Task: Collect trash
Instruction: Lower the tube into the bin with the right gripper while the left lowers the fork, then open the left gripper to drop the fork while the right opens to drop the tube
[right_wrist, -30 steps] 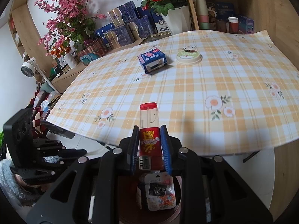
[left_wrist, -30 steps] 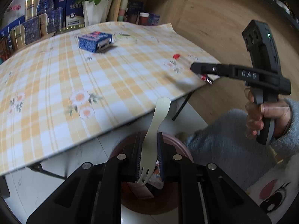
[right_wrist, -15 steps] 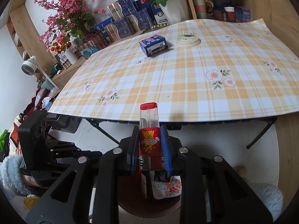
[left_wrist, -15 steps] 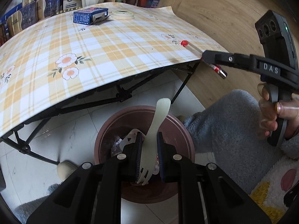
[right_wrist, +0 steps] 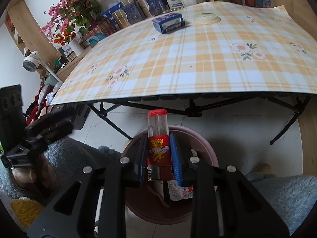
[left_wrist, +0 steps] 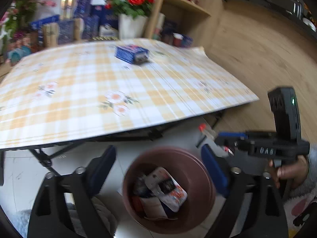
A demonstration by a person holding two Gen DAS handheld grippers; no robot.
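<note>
My left gripper (left_wrist: 158,152) hangs over the brown trash bin (left_wrist: 200,166), its jaws opening wide with nothing between them. Wrappers (left_wrist: 166,190) lie inside the bin; I cannot pick out the cream fork among them. My right gripper (right_wrist: 158,138) is shut on a red lighter (right_wrist: 158,152) with a clear, red-capped top, held just above the bin's near rim (right_wrist: 206,146). In the left wrist view the right gripper (left_wrist: 223,140) comes in from the right with the lighter (left_wrist: 206,130) sticking out. The picture is blurred.
A folding table with an orange plaid cloth (right_wrist: 198,59) stands just behind the bin, its black legs (right_wrist: 111,117) close by. On it lie a blue box (right_wrist: 168,22) and a round lid (right_wrist: 206,17). Grey fluffy fabric (right_wrist: 79,154) flanks the bin. Shelves and flowers stand behind.
The left jaws have sprung apart and the cream fork is gone from them. The right gripper has sunk toward the bin, still holding the lighter.
</note>
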